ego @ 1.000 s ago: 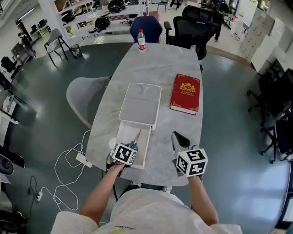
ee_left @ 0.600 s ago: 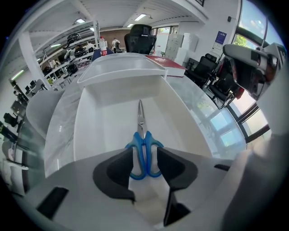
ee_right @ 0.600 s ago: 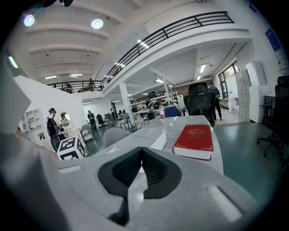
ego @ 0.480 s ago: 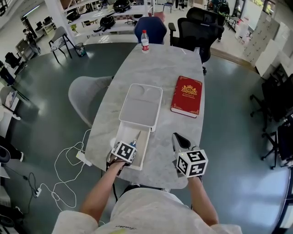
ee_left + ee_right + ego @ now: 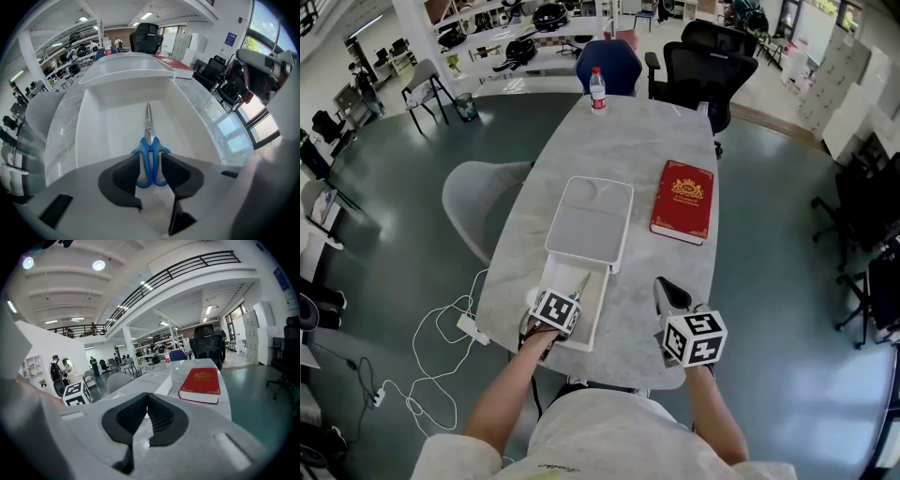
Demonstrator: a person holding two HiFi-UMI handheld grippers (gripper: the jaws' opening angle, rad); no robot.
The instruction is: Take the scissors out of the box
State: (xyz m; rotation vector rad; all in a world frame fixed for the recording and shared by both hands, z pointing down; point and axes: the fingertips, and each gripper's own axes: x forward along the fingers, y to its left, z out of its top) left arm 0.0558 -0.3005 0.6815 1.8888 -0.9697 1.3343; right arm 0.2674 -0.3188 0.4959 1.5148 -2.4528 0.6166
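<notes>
Jaws of left gripper (image 5: 150,160) closing w/ scissors (image 5: 149,143) handles between them, not yet pinched; right gripper (image 5: 146,401) shut, empty. Scissors lie flat in box (image 5: 93,136): prob. light, stiff, slick blades, so grip blue handles.

**Counter** (image 5: 619,141): ran lengthwise from the near edge to the far end.
**Box** (image 5: 589,220): on the counter, left of the midline, nearer the near end.
**Drawer** (image 5: 595,302): stood out from the box's near side and reached almost to the counter's near edge.
**Scissors** (image 5: 150,154): flat in the drawer, handles nearest, blades pointing toward the box.
**Book** (image 5: 682,200): flat on the counter, right of the box and apart from it.
**Bottle** (image 5: 598,90): upright at the counter's far end, well behind the box.
**Chairs**: one (image 5: 478,202) on the floor left of the counter, beside the box. Two more stood behind the far end, one (image 5: 607,58) behind the bottle and the other (image 5: 703,66) to its right.
**Power strip** (image 5: 472,328): on the floor left of the counter's near corner, with a cable (image 5: 427,375) trailing nearer.
</notes>
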